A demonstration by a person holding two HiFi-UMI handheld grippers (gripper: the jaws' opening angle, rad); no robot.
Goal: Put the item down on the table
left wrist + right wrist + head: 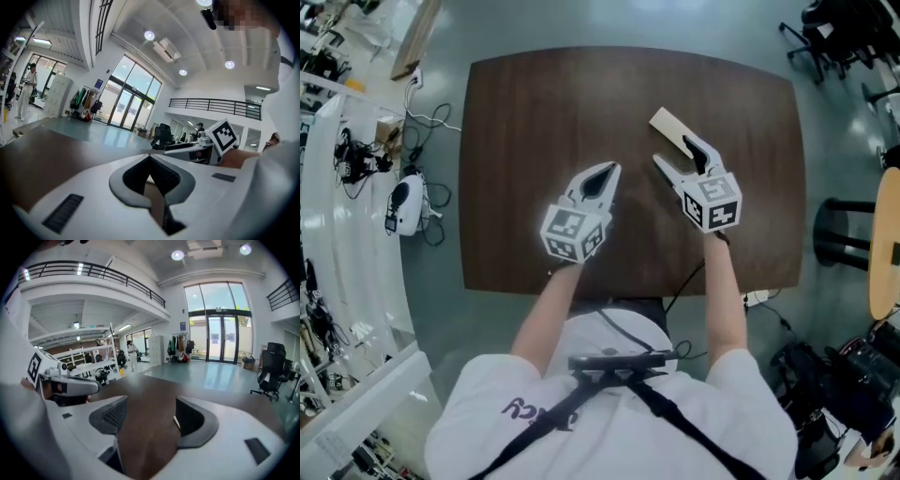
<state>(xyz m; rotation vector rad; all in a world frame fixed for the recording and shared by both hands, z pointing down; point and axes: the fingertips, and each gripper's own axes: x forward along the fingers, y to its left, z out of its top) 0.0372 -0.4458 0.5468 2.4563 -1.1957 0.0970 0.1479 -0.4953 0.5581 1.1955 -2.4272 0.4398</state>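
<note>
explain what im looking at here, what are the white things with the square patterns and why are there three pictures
There is no robot here. A person stands over a brown table and holds a hand tool in each hand. Each tool is a gripper with two fingers, and the cube with square markers is part of it.

The head view comes from a camera on the person's head, looking steeply down. The left and right gripper views come from cameras that ride on the grippers and look along their fingers.

Only one thing lies on the table, a pale flat wooden piece.

The left gripper has its fingers together, with nothing between them. The right gripper has its fingers apart, right by the wooden piece, and grips nothing.
</note>
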